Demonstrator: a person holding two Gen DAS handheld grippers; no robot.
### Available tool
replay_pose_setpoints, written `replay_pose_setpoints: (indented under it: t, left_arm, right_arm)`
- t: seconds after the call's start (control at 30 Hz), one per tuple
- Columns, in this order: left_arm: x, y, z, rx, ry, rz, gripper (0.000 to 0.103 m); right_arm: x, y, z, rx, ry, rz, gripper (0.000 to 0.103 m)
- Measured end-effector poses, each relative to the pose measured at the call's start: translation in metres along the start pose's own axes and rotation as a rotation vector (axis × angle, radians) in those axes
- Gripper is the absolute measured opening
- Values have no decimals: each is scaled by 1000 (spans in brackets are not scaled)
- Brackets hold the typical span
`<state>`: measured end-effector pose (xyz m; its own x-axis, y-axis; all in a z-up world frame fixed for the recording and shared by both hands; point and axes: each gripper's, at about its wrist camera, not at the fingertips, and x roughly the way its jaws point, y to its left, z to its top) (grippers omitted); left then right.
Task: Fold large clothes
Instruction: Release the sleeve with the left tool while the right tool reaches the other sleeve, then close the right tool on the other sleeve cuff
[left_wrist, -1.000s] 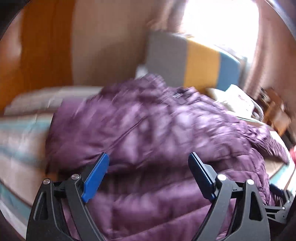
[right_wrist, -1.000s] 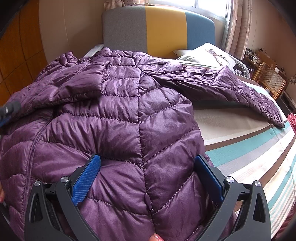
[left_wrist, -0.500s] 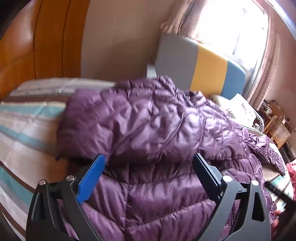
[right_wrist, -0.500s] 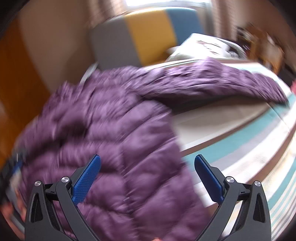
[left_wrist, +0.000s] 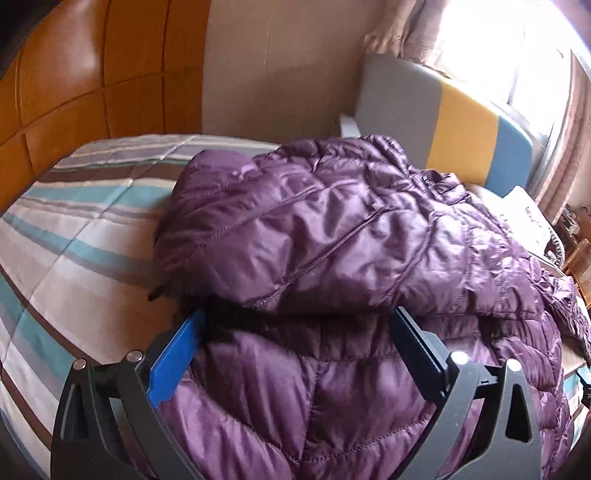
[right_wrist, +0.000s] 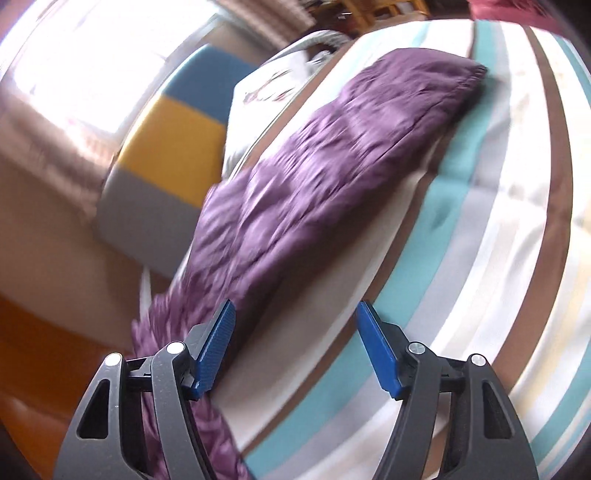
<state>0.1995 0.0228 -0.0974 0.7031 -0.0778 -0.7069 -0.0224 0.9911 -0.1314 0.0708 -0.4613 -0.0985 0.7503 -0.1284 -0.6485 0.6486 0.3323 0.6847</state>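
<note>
A purple quilted puffer jacket (left_wrist: 332, 240) lies on the striped bed, one sleeve folded across its body. My left gripper (left_wrist: 295, 332) is open above the jacket's lower body, empty, its blue pads either side of the fabric. In the right wrist view the jacket's other sleeve (right_wrist: 332, 155) stretches out over the bedspread, blurred. My right gripper (right_wrist: 295, 332) is open and empty, tilted, over the bedspread just beside the sleeve's near part; its left finger (right_wrist: 218, 339) is against the purple fabric.
The bed has a striped teal, brown and white cover (left_wrist: 74, 240) (right_wrist: 498, 221). A grey, yellow and blue headboard (left_wrist: 443, 136) (right_wrist: 166, 155) stands at the far end, with a white pillow (right_wrist: 266, 85). An orange wood wall (left_wrist: 74, 74) lies left.
My right gripper has swung right and rolled, from over the jacket's body to the outstretched sleeve and bedspread. The left gripper's view has steadied over the jacket.
</note>
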Motion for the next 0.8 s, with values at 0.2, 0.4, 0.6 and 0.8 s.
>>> replay_pose_setpoints:
  t: [0.2,0.4,0.6,0.8]
  left_arm:
    - [7,-1,-2,-4,24,41,99]
    - [9,-2,-4,0,29,52,99]
    - [12,-3,-4,4,37,58,99]
    - [15,-5,-5,11,47,68,99]
  right_arm:
    - [5,-19,35,93,-73,-14,62]
    - [9,-34,61,180,-133,-17,53]
    - [16,-57,84,279,-154,1,28]
    - [15,-55,93,214,-151,-52,13]
